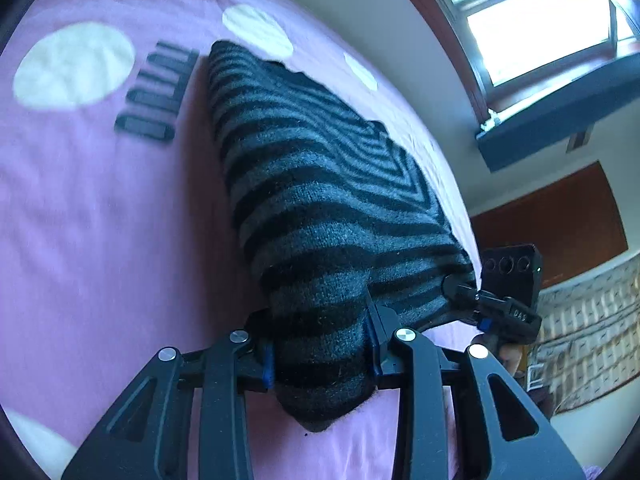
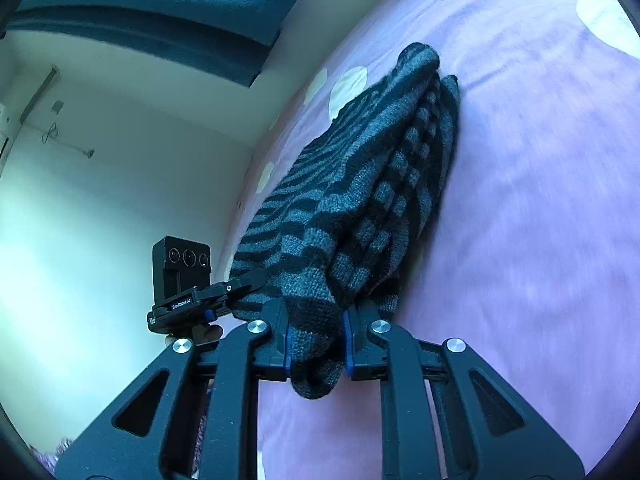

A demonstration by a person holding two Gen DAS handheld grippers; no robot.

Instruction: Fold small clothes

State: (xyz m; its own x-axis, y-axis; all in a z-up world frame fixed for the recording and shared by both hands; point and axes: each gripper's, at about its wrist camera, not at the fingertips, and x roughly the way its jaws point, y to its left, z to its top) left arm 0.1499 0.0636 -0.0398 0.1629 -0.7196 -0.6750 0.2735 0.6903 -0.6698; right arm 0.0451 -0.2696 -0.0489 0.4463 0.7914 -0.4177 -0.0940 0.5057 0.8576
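A small knitted garment with black and grey stripes (image 1: pixel 320 200) lies bunched on the pink bedspread (image 1: pixel 100 240). My left gripper (image 1: pixel 322 354) is shut on the near corner of the striped garment, with cloth bulging out below the pads. In the right wrist view the same striped garment (image 2: pixel 360 184) lies in several stacked folds, and my right gripper (image 2: pixel 316 346) is shut on its other near corner. Each gripper shows in the other's view: the right gripper (image 1: pixel 460 286) grips the cloth's right edge, and the left gripper (image 2: pixel 240 288) holds its left edge.
The bedspread (image 2: pixel 540 220) carries white dots (image 1: pixel 74 66) and dark lettering (image 1: pixel 156 96). A pale wall (image 2: pixel 100 200) runs close behind the bed's far edge. A bright window (image 1: pixel 540 12) with a dark sill, brown wooden panels (image 1: pixel 560 216) and a patterned cloth (image 1: pixel 592 328) lie beyond the bed.
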